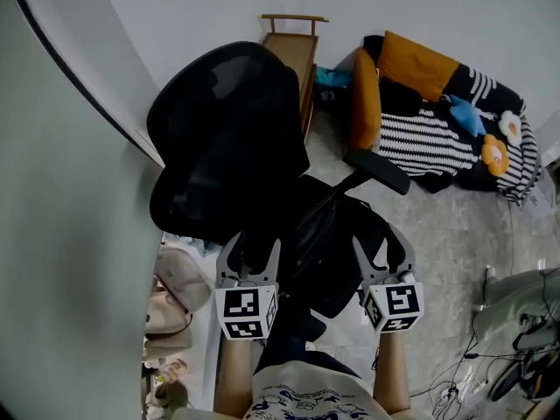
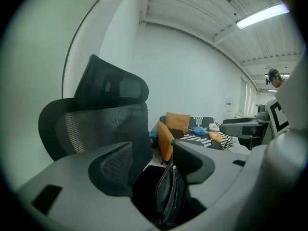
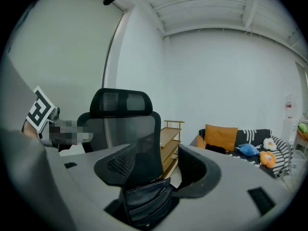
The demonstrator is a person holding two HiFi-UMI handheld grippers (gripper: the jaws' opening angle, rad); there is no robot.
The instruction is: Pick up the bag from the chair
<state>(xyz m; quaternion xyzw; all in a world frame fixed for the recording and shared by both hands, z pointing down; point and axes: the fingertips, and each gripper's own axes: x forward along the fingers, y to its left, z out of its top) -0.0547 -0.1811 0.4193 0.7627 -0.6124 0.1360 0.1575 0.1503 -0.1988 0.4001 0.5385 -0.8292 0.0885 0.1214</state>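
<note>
Nearest the viewer, two bare forearms [image 1: 229, 370] are reaching forward, each holding a tool. The left tool [image 1: 252, 256] and the right tool [image 1: 383, 254] are hovering side by side over the seat of a black office chair [image 1: 223, 138]. Both are standing wide, with their jaws well apart and gripping nothing.

A soft black bag [image 3: 142, 198] is lying on the seat. In each gripper view it is showing low in the gap between the jaws, though neither tool is closing on it. I cannot tell whether either tool is touching it.

Beyond the seat, the mesh backrest is rising, and an armrest [image 1: 376, 171] is jutting out on the right. Farther off, a wooden shelf [image 1: 293, 51] is standing against the wall. A striped sofa [image 1: 429, 143] with an orange cushion [image 1: 418, 64] is sitting beside it.

The bag is black on a black seat, so a jaw may be at risk of pinching seat fabric instead. A strap could catch on the armrest in lifting. A push might also swivel the chair away.
</note>
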